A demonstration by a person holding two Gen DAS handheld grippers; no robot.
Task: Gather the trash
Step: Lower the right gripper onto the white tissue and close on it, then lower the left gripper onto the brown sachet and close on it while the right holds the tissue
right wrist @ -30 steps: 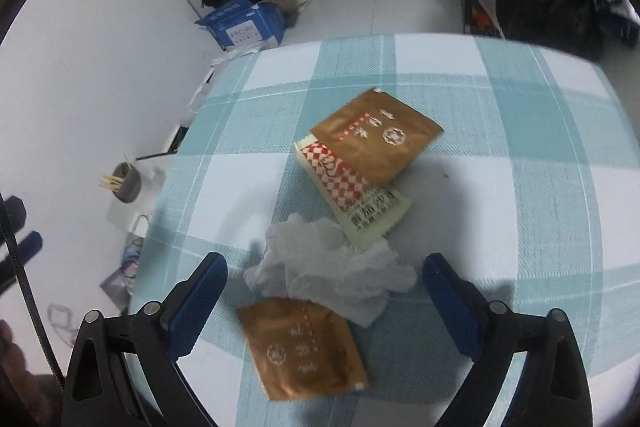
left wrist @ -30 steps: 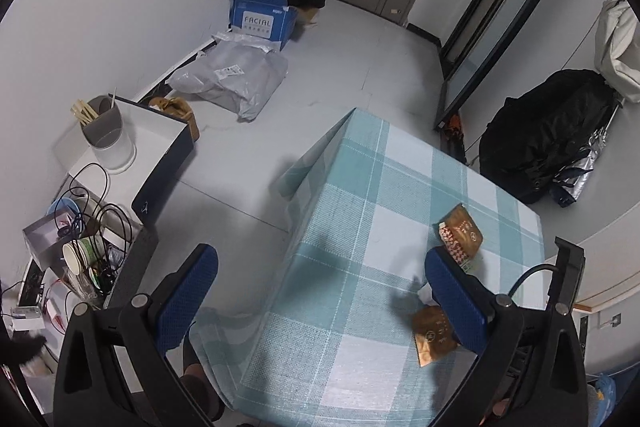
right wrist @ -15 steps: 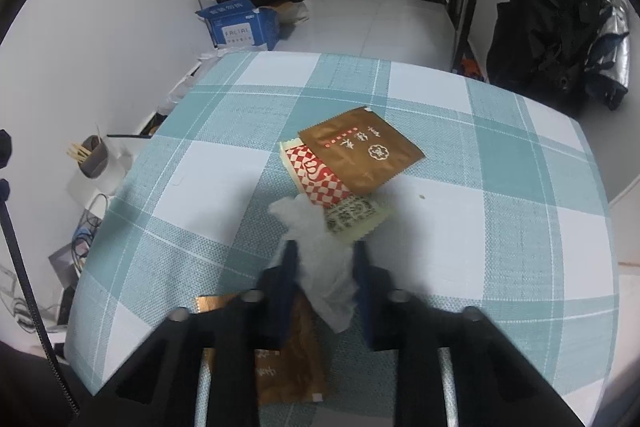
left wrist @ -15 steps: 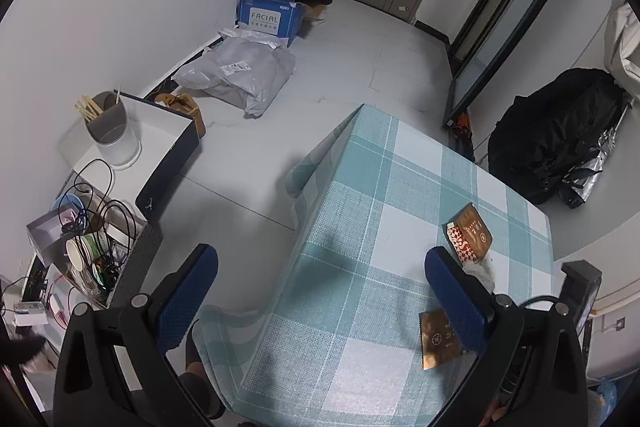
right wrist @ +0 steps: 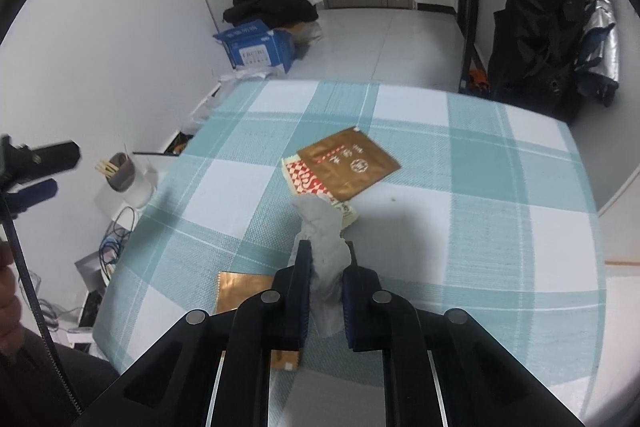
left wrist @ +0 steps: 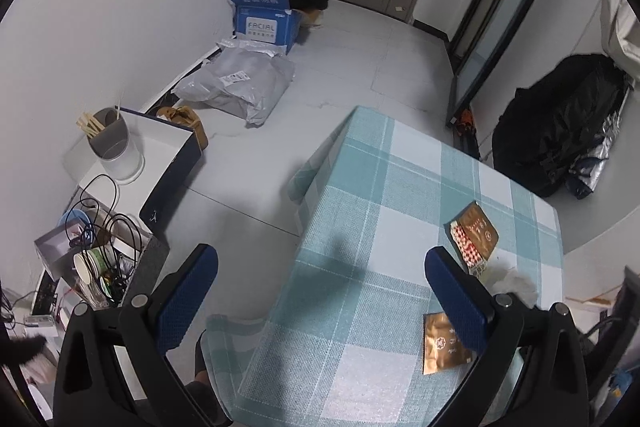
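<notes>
A crumpled white tissue (right wrist: 320, 223) hangs lifted off the teal checked tablecloth (right wrist: 480, 227). My right gripper (right wrist: 327, 247) is closing on it, with both pads pressing its lower part. A brown foil packet (right wrist: 352, 163) lies beyond on a red-and-white checked packet (right wrist: 304, 181). A second brown packet (right wrist: 240, 285) lies flat under the right gripper's left finger. In the left wrist view my left gripper (left wrist: 320, 259) is open and holds nothing, above the table's left edge. The tissue (left wrist: 514, 281) and the near brown packet (left wrist: 442, 343) show beside its right finger.
On the floor to the left are a blue box (left wrist: 266, 21), a grey plastic bag (left wrist: 240, 87) and a white box with a cup of sticks (left wrist: 112, 143). Cables and cups (left wrist: 96, 251) clutter the near left. A black backpack (left wrist: 560, 123) stands past the table.
My right gripper went from wide open around the tissue to closed on it, then rose with the tissue, pulling it off the cloth. The left gripper stayed open and barely shifted.
</notes>
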